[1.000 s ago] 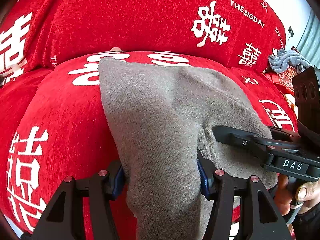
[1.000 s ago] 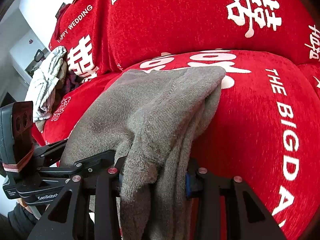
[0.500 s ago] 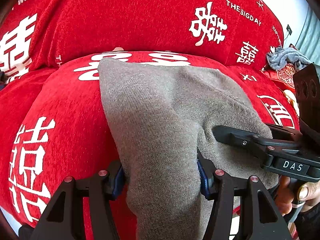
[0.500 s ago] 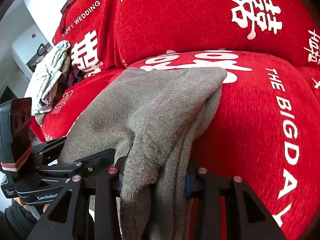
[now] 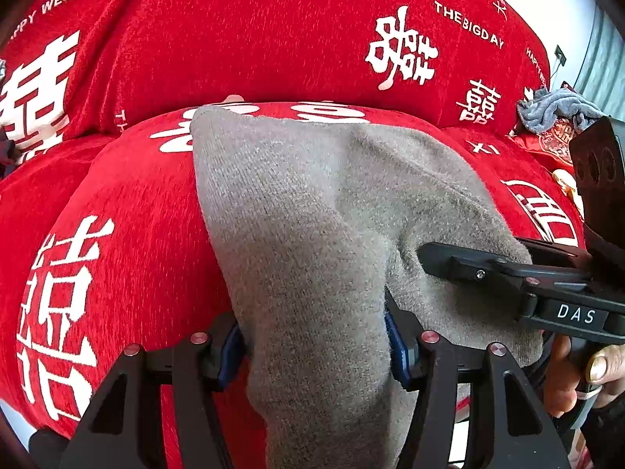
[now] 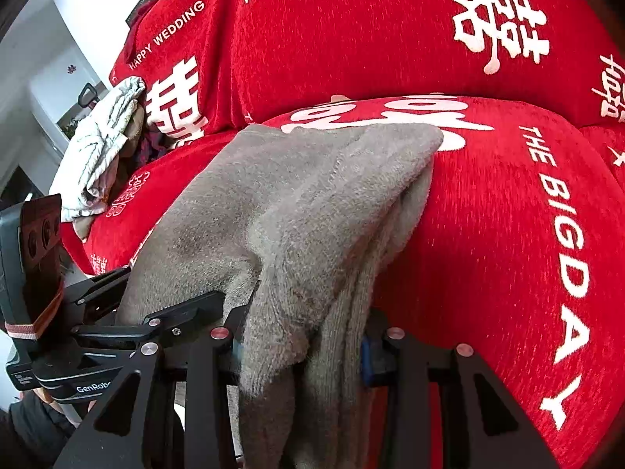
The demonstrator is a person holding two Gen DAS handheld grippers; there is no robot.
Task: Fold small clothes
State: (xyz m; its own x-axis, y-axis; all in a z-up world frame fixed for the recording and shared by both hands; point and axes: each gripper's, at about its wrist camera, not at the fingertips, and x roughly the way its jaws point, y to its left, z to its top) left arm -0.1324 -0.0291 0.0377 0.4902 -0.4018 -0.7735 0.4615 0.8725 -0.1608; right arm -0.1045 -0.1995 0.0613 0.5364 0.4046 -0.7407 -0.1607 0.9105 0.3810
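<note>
A grey knitted garment lies folded over on the red sofa seat, its near edge lifted off the cushion. My left gripper has that edge between its blue pads; its jaws are opening slightly, though the cloth still fills the gap and touches both pads. To the right, the right gripper's finger rests along the garment. In the right wrist view my right gripper is shut on several bunched layers of the same garment, with the left gripper's finger just to its left.
The sofa wears a red cover with white characters, and its backrest rises right behind the garment. A grey-blue cloth lies at the far right of the seat. A pale bundle of clothes sits at the left end. A hand holds the right gripper.
Both grippers have drifted a little across the cushion, taking the garment's near edge along. The folds and both grips look the same.
</note>
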